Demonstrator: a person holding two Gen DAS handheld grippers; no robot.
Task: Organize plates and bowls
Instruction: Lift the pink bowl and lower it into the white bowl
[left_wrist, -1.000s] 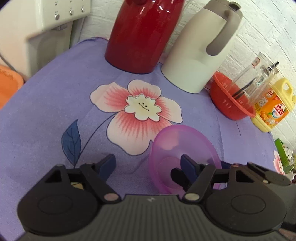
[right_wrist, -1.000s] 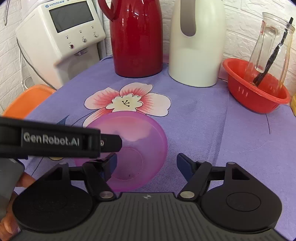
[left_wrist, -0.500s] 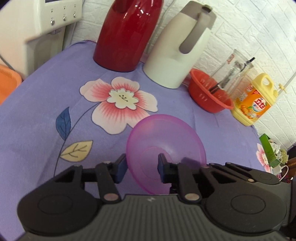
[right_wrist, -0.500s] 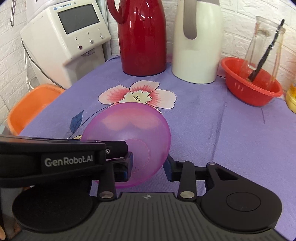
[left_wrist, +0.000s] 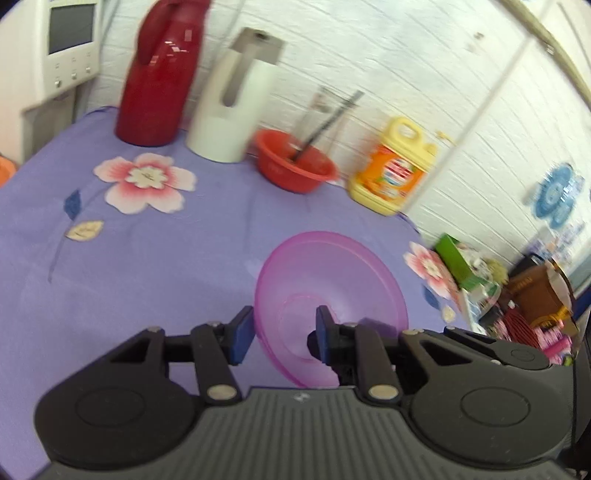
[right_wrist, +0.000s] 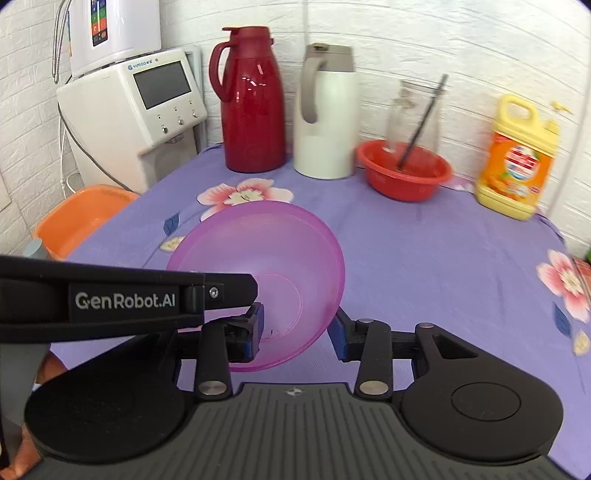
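Here, one purple bowl (right_wrist: 266, 254), two grippers.

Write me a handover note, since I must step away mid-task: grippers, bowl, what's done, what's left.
Left gripper: shut on the purple bowl, with one pad inside its wall and one outside.
Right gripper: jaws opening, with another part of the bowl's wall between the pads.
Bowl: tilted and held clear of the purple tablecloth.
Done: bowl picked up.
Left: set it where it belongs. No plates or stack are in view, so the spot cannot be told.
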